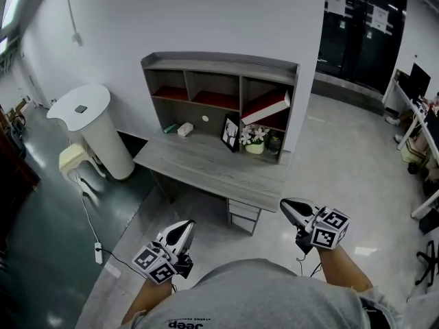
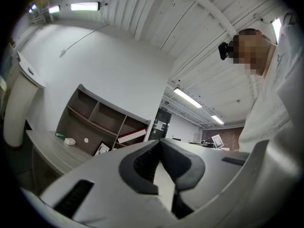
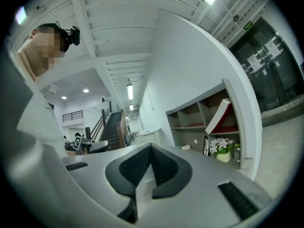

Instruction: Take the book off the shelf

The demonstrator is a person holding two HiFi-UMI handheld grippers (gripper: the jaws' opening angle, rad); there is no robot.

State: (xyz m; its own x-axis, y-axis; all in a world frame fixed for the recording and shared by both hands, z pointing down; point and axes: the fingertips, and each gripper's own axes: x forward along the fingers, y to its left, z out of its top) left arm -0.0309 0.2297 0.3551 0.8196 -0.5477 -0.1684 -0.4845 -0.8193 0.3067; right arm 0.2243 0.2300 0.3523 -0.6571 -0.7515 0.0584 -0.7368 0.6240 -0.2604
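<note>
Empty: left claw [image 2: 160, 142] pinched closed, right claw [image 3: 151, 147] likewise; book [image 1: 266, 107] leans in shelf [image 1: 219, 63].

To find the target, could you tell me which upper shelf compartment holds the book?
The rightmost compartment: the red-and-white book leans tilted inside it; the left compartment and middle compartment hold no book.

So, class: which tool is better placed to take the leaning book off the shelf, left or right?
Right, probably: the book leans in the shelf's right-end compartment, on the right tool's side; the left tool would reach across.
</note>
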